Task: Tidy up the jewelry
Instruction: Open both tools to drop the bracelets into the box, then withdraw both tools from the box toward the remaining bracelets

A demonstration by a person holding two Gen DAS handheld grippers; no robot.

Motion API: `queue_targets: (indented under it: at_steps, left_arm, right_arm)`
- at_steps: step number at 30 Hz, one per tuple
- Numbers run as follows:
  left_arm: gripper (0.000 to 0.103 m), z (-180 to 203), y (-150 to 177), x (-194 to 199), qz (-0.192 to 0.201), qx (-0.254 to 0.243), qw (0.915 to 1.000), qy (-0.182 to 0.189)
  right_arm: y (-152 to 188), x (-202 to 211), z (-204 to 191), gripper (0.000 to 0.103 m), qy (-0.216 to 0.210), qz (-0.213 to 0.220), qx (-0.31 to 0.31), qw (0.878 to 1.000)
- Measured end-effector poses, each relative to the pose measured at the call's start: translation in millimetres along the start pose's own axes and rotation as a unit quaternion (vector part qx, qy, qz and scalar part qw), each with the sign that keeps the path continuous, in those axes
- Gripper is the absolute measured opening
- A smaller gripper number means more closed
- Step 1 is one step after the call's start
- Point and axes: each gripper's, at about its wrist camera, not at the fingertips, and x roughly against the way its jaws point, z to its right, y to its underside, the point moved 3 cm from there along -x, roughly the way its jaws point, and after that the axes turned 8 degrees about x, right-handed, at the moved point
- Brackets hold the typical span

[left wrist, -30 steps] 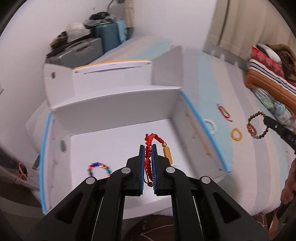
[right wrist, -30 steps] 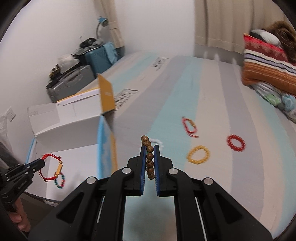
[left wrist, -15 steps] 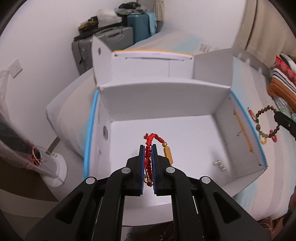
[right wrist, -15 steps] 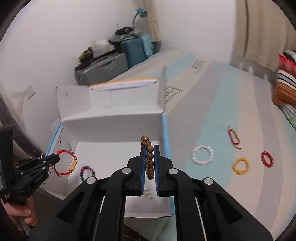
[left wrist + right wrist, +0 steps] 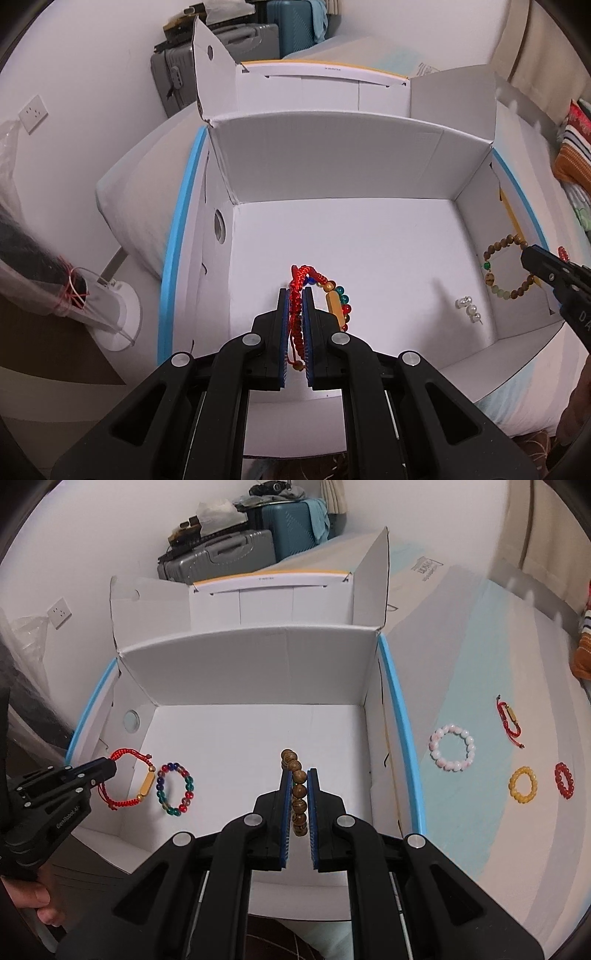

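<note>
Bracelets over the box, both grippers loaded

Left wrist view:
- Left gripper (image 5: 295, 325) jaws closed narrow on a red braided cord bracelet with an amber tube bead (image 5: 300, 295). Cord runs between the blue pads; loop sticks out past the tips; a small bead end dangles below.
- Multicoloured glass bead bracelet (image 5: 343, 299) lies on the box floor, just right of the fingertips, partly hidden by them.
- White cardboard box with blue edge trim (image 5: 332, 166) is open, flaps up, and sits on the bed.
- Small pearl-like bead piece (image 5: 468, 309) lies on the box floor, towards the right wall.
- Right gripper (image 5: 532, 258) enters from the right edge, holding a brown wooden bead bracelet with a few green beads (image 5: 508, 267) above the box's right side.
- Grey hard-shell suitcase (image 5: 177, 74) and a teal one stand against the far wall.

Right wrist view:
- Right gripper (image 5: 298, 797) jaws clamped narrow on the brown wooden bead bracelet (image 5: 298, 794); beads are stacked edge-on between the pads, above the box (image 5: 258, 657) interior.
- Left gripper (image 5: 107, 768) is at the left, gripping the red cord bracelet (image 5: 129, 781), which hangs just beside the multicoloured bracelet (image 5: 175, 788). Cannot tell if the two touch.
- On the striped bedsheet (image 5: 480, 830), right of the box and well apart from it: a white-pink bead bracelet (image 5: 452, 747), a second red cord bracelet with a gold tube (image 5: 509, 718), a yellow bead bracelet (image 5: 523, 785) and a red bead bracelet (image 5: 564, 780).
</note>
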Motion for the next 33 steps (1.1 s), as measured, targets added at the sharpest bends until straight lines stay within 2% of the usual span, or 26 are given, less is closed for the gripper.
queue_targets:
  at_steps: [2,4,5,6,7,8,9,10,11,16,19,33]
  left_arm:
    - [0.007,-0.2,0.7,0.4,0.006,-0.001,1.0000,-0.003]
    - [0.008,0.0,0.7,0.1,0.007,0.001,1.0000,-0.004]
    - [0.013,0.7,0.6,0.8,0.008,0.001,1.0000,-0.003]
    - [0.017,1.2,0.7,2.6,0.011,0.001,0.9999,-0.003]
    - [0.029,2.0,0.7,5.1,0.017,0.001,0.9998,-0.005]
    - [0.042,3.1,0.4,7.9,0.023,0.001,0.9997,-0.007]
    - [0.048,4.7,0.0,11.9,0.033,0.001,0.9994,-0.008]
    - [0.060,6.5,-0.9,14.9,0.040,0.000,0.9991,-0.010]
    - [0.073,8.2,-1.4,17.7,0.047,-0.001,0.9988,-0.012]
    - [0.093,23.9,-2.8,33.8,0.073,-0.008,0.9973,-0.004]
    - [0.097,33.9,-3.0,41.1,0.080,-0.010,0.9967,0.004]
    - [0.097,119.9,15.0,53.9,0.072,-0.047,0.9941,0.066]
  right_arm:
    - [1.9,-0.5,-0.3,0.014,0.010,0.000,0.000,1.000]
    - [4.5,0.8,0.7,0.046,0.016,0.002,-0.005,1.000]
    - [5.3,3.4,1.7,0.054,0.022,0.009,-0.009,1.000]
    - [5.3,5.7,2.0,0.066,0.027,0.014,-0.010,0.999]
    - [5.1,9.1,3.0,0.076,0.033,0.019,-0.011,0.999]
    - [5.2,13.6,4.6,0.081,0.040,0.025,-0.012,0.999]
    - [4.5,17.2,6.1,0.087,0.044,0.031,-0.014,0.998]
    - [4.3,20.6,7.3,0.090,0.047,0.036,-0.015,0.998]
    - [3.9,24.8,8.8,0.091,0.049,0.043,-0.015,0.998]
    - [5.6,41.9,21.7,0.095,0.060,0.057,-0.016,0.996]
    - [10.5,51.1,33.3,0.095,0.072,0.064,-0.024,0.995]
    - [56.6,96.1,122.7,0.095,0.114,0.080,-0.086,0.986]
